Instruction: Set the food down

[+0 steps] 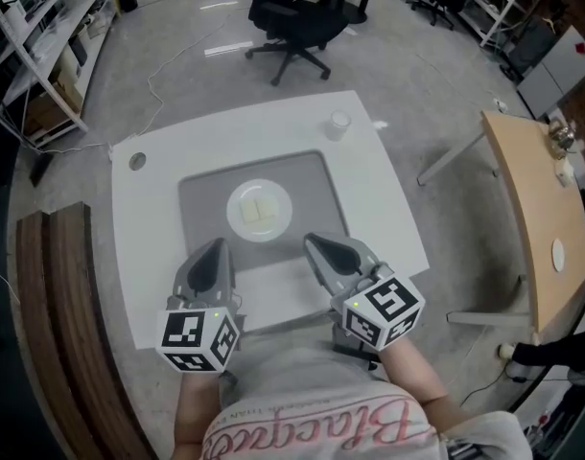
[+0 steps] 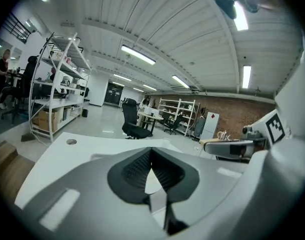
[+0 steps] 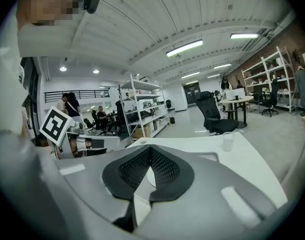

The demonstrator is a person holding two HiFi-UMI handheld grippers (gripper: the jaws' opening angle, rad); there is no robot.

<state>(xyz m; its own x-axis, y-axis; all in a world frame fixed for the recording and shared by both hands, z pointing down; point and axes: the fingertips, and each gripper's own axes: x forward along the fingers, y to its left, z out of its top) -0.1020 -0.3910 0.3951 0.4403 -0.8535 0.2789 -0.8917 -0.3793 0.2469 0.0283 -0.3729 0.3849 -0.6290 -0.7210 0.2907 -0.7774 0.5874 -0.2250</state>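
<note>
A white plate (image 1: 259,209) with two pale, flat pieces of food (image 1: 259,210) rests in the middle of a grey mat (image 1: 201,204) on the white table (image 1: 369,190). My left gripper (image 1: 219,245) is just short of the plate's near left side, shut with nothing between its jaws. My right gripper (image 1: 312,241) is near the plate's right side, also shut and empty. In the left gripper view the ribbed pads (image 2: 137,169) meet at the tip of the left gripper (image 2: 151,151). In the right gripper view the right gripper (image 3: 150,149) has its pads (image 3: 165,170) together too.
A small clear cup (image 1: 339,125) stands at the table's far right corner, and a round cable hole (image 1: 137,161) sits at the far left. A black office chair (image 1: 292,17) is beyond the table, a wooden bench (image 1: 53,295) is to the left, and a wooden desk (image 1: 537,218) is to the right.
</note>
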